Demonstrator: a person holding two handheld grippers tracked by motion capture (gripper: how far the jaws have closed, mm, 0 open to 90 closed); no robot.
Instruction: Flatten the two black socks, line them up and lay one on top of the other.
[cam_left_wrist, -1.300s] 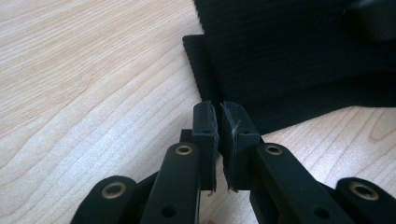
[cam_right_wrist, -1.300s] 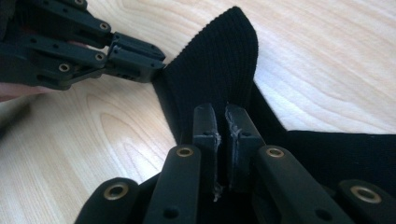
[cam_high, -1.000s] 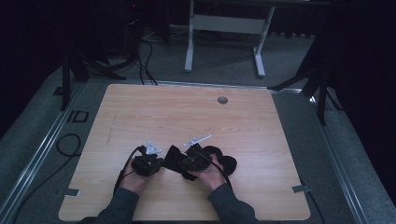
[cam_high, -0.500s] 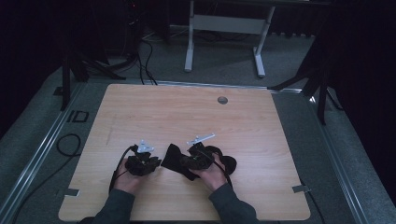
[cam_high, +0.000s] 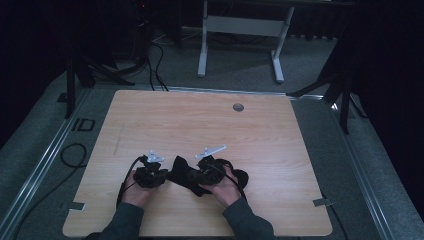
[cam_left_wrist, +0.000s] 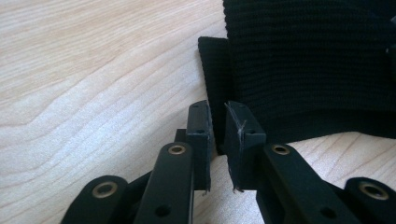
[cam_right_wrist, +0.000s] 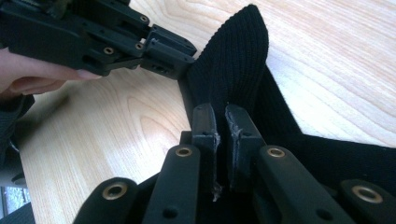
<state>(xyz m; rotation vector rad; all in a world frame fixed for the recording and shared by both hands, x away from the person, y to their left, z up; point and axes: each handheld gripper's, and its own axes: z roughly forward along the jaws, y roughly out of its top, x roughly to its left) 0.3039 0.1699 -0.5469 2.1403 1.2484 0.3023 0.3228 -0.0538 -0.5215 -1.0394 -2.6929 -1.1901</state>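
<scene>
A black knit cloth (cam_high: 181, 173) lies on the wooden table (cam_high: 200, 125) near its front edge, between my two grippers. My left gripper (cam_high: 167, 176) points right at the cloth's left edge. In the left gripper view its jaws (cam_left_wrist: 217, 126) have just been closing and stand almost together, with the corner of the cloth's hem (cam_left_wrist: 303, 60) between them. My right gripper (cam_high: 194, 176) points left and is shut on a raised fold of the cloth (cam_right_wrist: 233, 60), which stands up from between its pads (cam_right_wrist: 222, 126). The left gripper (cam_right_wrist: 180, 58) meets that fold's edge in the right gripper view.
A round grommet (cam_high: 238, 107) sits in the table's far middle. A white desk frame (cam_high: 202, 45) stands on the carpet beyond the table. A black cable (cam_high: 70, 155) loops on the floor at the left. Bare wood stretches ahead of both grippers.
The left gripper has shifted slightly left, and the cloth is drawn out a little wider between the two grippers. The right hand has stayed where it was.
</scene>
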